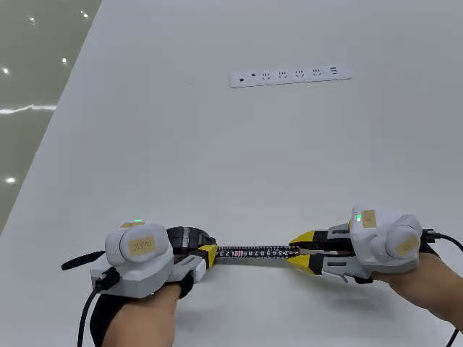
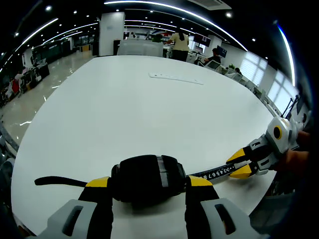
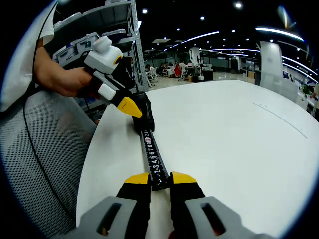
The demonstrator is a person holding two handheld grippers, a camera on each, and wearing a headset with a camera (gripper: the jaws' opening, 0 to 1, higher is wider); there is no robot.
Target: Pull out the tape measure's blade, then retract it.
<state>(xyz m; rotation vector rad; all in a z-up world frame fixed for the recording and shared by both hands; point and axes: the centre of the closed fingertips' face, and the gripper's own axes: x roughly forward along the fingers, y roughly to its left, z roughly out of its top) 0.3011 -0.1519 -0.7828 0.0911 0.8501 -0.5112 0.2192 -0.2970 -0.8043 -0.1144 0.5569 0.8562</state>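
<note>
One blade [image 1: 257,252], left gripper [image 2: 149,185] to right gripper [image 1: 299,251]

- white desk [image 1: 217,166], power strip [image 1: 290,75] toward its far edge;
- glossy grey floor [image 1: 29,87] past the desk's left edge;
- ceiling strip lights [image 2: 164,6]; windows [image 2: 255,63]; metal shelving [image 3: 119,30]

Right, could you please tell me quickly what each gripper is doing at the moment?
Left gripper: shut on the tape measure case.
Right gripper: shut on the blade, partly pulled out.
</note>
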